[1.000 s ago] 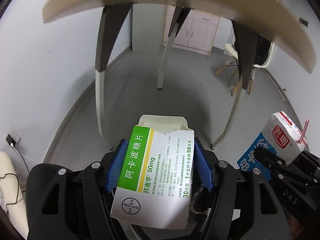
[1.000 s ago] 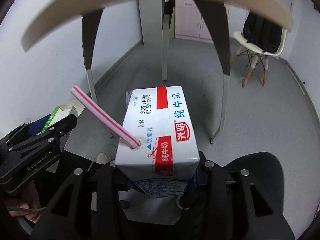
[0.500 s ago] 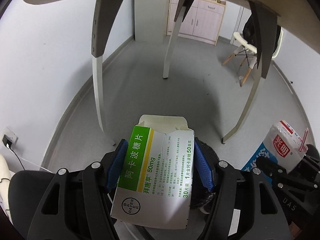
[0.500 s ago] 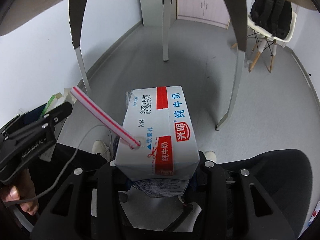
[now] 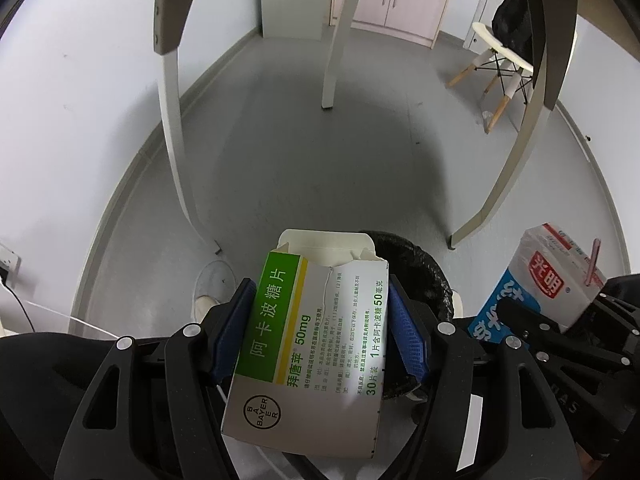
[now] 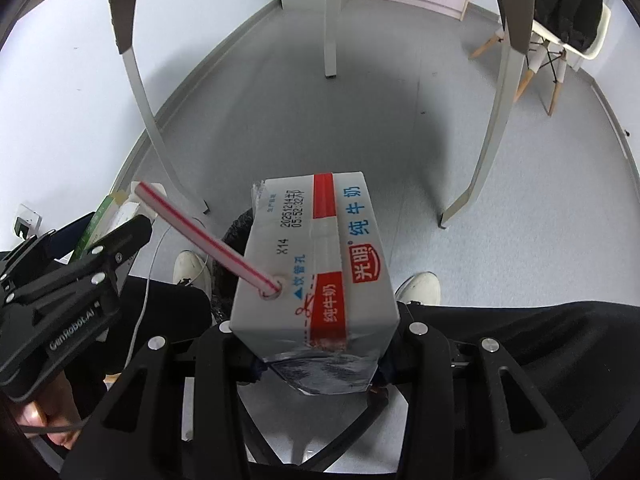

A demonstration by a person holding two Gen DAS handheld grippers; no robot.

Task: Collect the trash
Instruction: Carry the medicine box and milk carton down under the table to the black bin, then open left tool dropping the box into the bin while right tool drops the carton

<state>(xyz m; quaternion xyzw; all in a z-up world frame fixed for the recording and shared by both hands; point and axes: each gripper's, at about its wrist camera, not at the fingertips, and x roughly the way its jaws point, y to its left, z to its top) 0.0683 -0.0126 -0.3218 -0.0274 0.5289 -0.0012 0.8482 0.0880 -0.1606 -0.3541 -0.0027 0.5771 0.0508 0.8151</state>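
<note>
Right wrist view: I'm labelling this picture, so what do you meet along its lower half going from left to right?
Left tongs holding the green medicine box → striped straw → milk carton in the right tongs → white shoe.

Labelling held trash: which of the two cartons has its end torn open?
The green-and-white medicine box in the left gripper: its top flap gapes, torn. The milk carton in the right gripper is only pierced by a straw.
</note>
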